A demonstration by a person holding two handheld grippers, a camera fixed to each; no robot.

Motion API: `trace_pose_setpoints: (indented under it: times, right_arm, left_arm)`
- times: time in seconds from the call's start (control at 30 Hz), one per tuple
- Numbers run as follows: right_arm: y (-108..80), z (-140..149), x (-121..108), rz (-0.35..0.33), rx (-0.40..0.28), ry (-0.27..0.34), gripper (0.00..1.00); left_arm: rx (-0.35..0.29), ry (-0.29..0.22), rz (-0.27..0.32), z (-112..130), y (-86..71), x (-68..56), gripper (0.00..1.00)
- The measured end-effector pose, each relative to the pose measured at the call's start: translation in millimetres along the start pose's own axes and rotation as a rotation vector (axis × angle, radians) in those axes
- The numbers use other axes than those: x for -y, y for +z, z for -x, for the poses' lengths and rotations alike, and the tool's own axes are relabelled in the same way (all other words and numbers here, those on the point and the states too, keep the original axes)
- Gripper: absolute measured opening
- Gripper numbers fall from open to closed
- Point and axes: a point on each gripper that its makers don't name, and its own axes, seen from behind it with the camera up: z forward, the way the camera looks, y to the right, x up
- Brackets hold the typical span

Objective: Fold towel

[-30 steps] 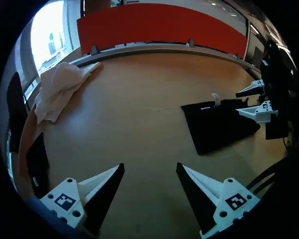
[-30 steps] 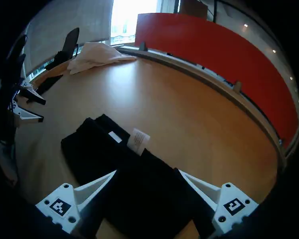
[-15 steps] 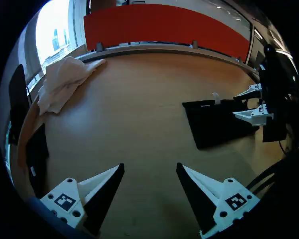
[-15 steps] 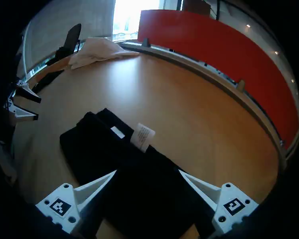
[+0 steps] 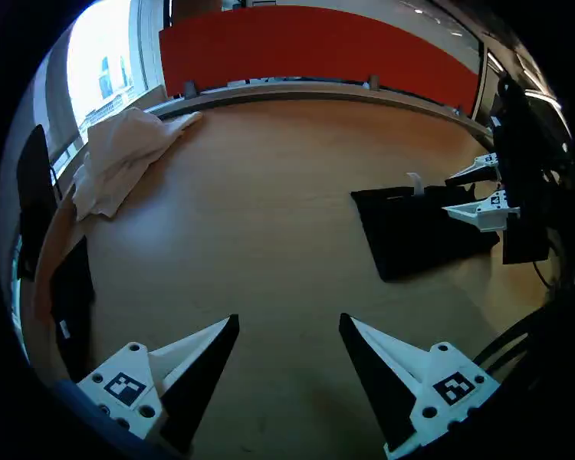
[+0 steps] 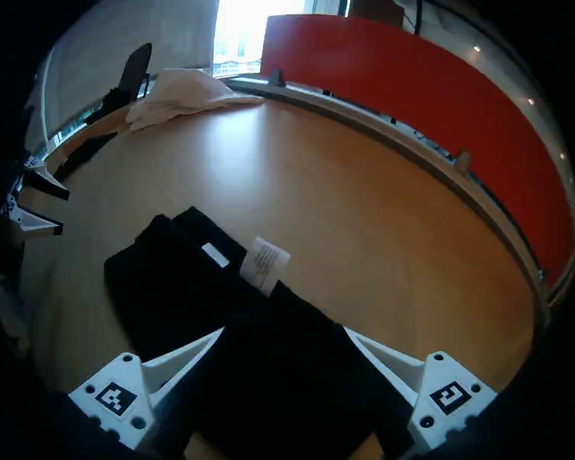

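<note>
A black, flatly folded cloth towel [image 6: 203, 299] is lying on the light wooden table [image 5: 272, 199], toward the right side in the left gripper view. A white sewn-in label [image 6: 264, 264] is sticking out at one of its edges.

The right gripper [image 6: 285, 333] is being held over the near part of the towel with its fingers spread wide. The dark fabric is lying between and beneath them, and no pinch is being made on it. The left gripper [image 5: 287, 318] is being held wide open over bare wood, well apart from the towel.

The towel is being judged as light, soft and limp. It is likely to sag and drape when lifted, and its layers may slide over one another on the smooth wood. A hold is best taken at two corners of one free edge, one for each gripper, with every layer pinched together and the label side kept away from. Whether the edge under the right gripper is a fold or a loose edge cannot be told.

Against the frames of half a second ago, the towel and its label are being shown slightly further left in the right gripper view. In the left gripper view the right gripper is being shown a little higher over the towel's far side. Both pairs of fingers are being kept at the same wide spread. A crumpled cream cloth [image 5: 123, 157] is lying at the far corner as before.
</note>
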Motion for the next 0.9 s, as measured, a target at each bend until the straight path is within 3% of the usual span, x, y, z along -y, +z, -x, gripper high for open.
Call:
trace_pose_setpoints:
  times: [0.9]
  right_arm:
    - [12.2,-32.3,-34.7,0.044,-0.017,-0.013,1.00]
  left_arm:
    - [-0.001,0.005,0.001,-1.0,-3.7,-1.4,0.97]
